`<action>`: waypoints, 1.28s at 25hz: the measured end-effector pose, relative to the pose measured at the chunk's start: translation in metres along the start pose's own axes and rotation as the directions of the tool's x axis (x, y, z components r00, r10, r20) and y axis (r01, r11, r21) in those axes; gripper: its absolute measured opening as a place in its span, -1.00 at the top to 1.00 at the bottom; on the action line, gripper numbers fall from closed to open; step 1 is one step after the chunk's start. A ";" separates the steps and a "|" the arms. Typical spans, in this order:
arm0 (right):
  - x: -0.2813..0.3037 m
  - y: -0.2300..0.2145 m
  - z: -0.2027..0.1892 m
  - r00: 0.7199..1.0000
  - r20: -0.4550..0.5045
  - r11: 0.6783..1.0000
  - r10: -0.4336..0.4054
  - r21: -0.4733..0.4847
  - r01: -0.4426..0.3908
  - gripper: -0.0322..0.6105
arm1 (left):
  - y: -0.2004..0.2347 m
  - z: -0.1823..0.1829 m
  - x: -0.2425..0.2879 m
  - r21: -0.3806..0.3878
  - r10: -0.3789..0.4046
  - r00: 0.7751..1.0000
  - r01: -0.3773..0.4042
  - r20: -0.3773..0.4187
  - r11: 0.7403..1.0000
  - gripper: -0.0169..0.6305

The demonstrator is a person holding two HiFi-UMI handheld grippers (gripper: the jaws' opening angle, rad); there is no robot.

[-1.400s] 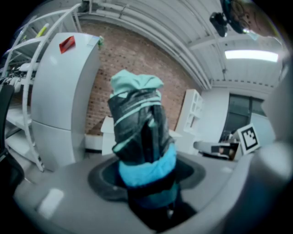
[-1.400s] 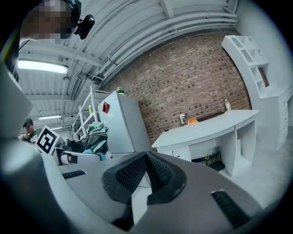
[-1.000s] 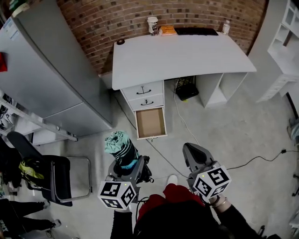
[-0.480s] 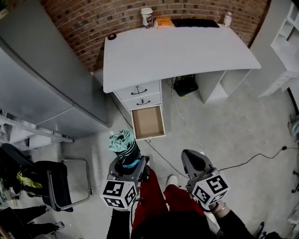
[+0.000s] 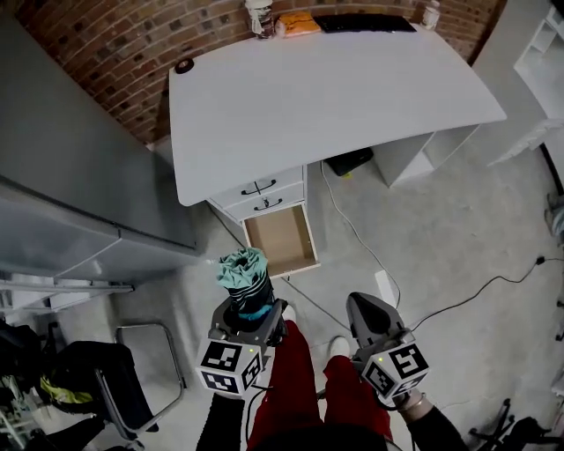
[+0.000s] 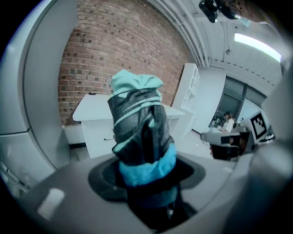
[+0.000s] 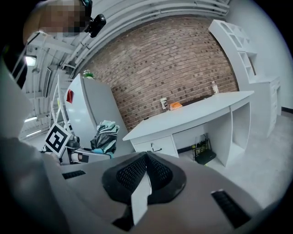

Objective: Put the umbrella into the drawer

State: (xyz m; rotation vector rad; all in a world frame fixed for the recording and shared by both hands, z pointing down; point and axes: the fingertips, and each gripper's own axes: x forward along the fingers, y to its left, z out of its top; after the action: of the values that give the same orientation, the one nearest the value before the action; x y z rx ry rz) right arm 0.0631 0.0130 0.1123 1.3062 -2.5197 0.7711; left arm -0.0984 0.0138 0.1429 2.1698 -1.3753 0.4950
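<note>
A folded teal-and-black umbrella [image 5: 245, 280] stands up out of my left gripper [image 5: 251, 310], whose jaws are shut on its lower end. In the left gripper view the umbrella [image 6: 139, 132] fills the middle, with my left gripper [image 6: 146, 176] clamped around its blue band. The open bottom drawer [image 5: 280, 240] of the white desk [image 5: 326, 88] lies just ahead of the umbrella, its brown inside bare. My right gripper [image 5: 363, 304] hangs to the right, shut with nothing in it [image 7: 146, 157]. The right gripper view shows the umbrella [image 7: 106, 135] at its left.
A grey cabinet [image 5: 70, 158] stands left of the desk. A black chair [image 5: 132, 379] is at the lower left. Cables [image 5: 458, 299] run across the floor at the right. A cup [image 5: 258, 16] and an orange item [image 5: 295, 22] sit at the desk's back edge. White shelving [image 5: 542, 53] stands far right.
Both grippers have moved toward the desk and lower, so the desk and open drawer look nearer. The umbrella stays in the left gripper.
</note>
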 end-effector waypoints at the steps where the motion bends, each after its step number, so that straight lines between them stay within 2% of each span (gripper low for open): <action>1: 0.013 -0.003 -0.001 1.000 0.014 1.000 -0.008 0.001 0.008 0.89 | 0.007 -0.001 0.009 0.006 -0.014 1.000 0.014 -0.015 1.000 0.15; 7: 0.087 -0.010 -0.018 0.998 0.021 0.997 -0.063 0.054 0.061 0.89 | 0.052 -0.017 0.059 0.028 -0.088 0.990 0.091 -0.114 0.995 0.15; 13: 0.146 -0.035 -0.073 0.996 -0.011 0.991 -0.083 0.103 0.084 0.89 | 0.085 -0.056 0.121 0.048 -0.121 0.974 0.133 -0.191 0.990 0.15; 16: 0.168 -0.048 -0.109 0.990 -0.070 0.987 -0.118 0.102 0.125 0.89 | 0.100 -0.078 0.151 0.051 -0.141 0.964 0.156 -0.225 0.986 0.15; 20: 0.187 -0.063 -0.138 0.985 -0.088 0.982 -0.147 0.104 0.156 0.89 | 0.109 -0.103 0.182 0.056 -0.170 0.952 0.190 -0.254 0.980 0.15; 26: 0.211 -0.090 -0.165 0.980 -0.053 0.970 -0.191 0.145 0.196 0.89 | 0.121 -0.144 0.220 0.098 -0.188 0.933 0.228 -0.307 0.969 0.15; 32: 0.239 -0.125 -0.204 0.981 -0.038 0.976 -0.191 0.094 0.194 0.89 | 0.135 -0.179 0.267 0.136 -0.184 0.933 0.235 -0.310 0.962 0.15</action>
State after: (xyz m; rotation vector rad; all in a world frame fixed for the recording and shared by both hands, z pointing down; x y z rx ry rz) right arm 0.0110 -0.1048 0.4247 1.5322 -2.3155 0.8717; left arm -0.1142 -0.1177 0.4658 2.2347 -0.9579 0.8413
